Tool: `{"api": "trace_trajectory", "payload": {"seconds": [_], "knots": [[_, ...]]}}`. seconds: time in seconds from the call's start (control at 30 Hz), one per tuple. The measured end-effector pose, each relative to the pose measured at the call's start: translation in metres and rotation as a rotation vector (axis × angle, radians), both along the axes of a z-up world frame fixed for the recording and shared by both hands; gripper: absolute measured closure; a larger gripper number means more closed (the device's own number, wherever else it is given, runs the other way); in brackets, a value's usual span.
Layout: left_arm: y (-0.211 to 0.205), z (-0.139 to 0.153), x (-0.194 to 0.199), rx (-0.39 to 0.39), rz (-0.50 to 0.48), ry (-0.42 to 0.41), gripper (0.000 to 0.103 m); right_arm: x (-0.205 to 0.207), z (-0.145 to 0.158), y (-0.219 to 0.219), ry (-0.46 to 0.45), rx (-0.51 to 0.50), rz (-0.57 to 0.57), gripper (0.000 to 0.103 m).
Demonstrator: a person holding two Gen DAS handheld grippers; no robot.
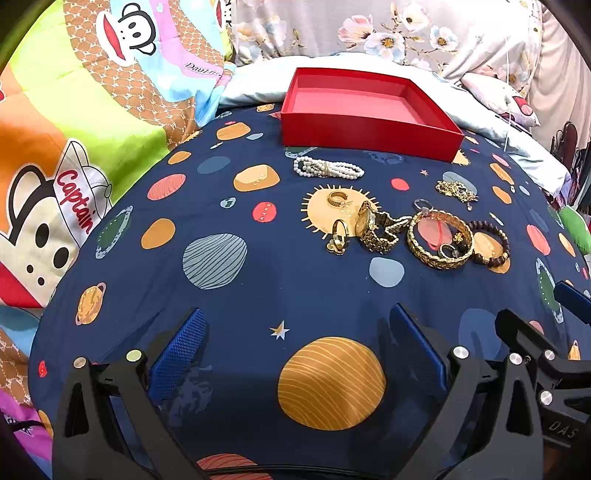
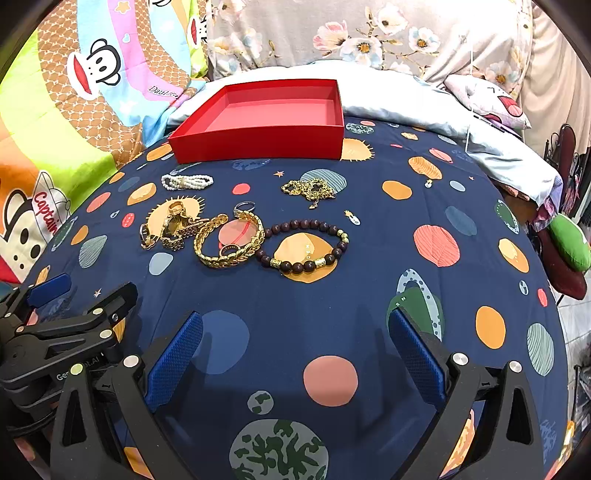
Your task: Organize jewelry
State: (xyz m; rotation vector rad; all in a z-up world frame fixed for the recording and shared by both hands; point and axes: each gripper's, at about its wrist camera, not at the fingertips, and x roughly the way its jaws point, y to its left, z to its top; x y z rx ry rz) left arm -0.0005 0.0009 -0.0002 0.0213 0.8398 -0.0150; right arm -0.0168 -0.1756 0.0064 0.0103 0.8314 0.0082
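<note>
An empty red box (image 1: 369,136) (image 2: 258,144) sits at the far side of a navy planet-print sheet. In front of it lie a white pearl bracelet (image 1: 328,168) (image 2: 187,182), a gold chain (image 1: 456,190) (image 2: 309,189), gold rings (image 1: 338,199), a gold watch (image 1: 375,227) (image 2: 177,225), a wide gold bangle (image 1: 439,238) (image 2: 231,240) and a dark bead bracelet (image 1: 491,243) (image 2: 304,245). My left gripper (image 1: 295,350) is open and empty, near of the jewelry. My right gripper (image 2: 295,350) is open and empty, just near of the bead bracelet.
A colourful cartoon-monkey quilt (image 1: 74,129) (image 2: 55,129) lies to the left. A pale blue pillow (image 1: 498,122) (image 2: 443,122) and floral cushions (image 2: 351,33) lie behind the box. The bed edge drops off at the right, with a green object (image 2: 570,245) beyond.
</note>
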Motion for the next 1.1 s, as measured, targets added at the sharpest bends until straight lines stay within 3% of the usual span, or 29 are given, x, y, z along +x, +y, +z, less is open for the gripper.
{"api": "trace_trajectory", "payload": {"seconds": [1.1], "knots": [[0.0000, -0.0029, 0.0003, 0.000, 0.001, 0.003, 0.006, 0.0001, -0.0004, 0.0006, 0.003, 0.004, -0.001, 0.005]]}}
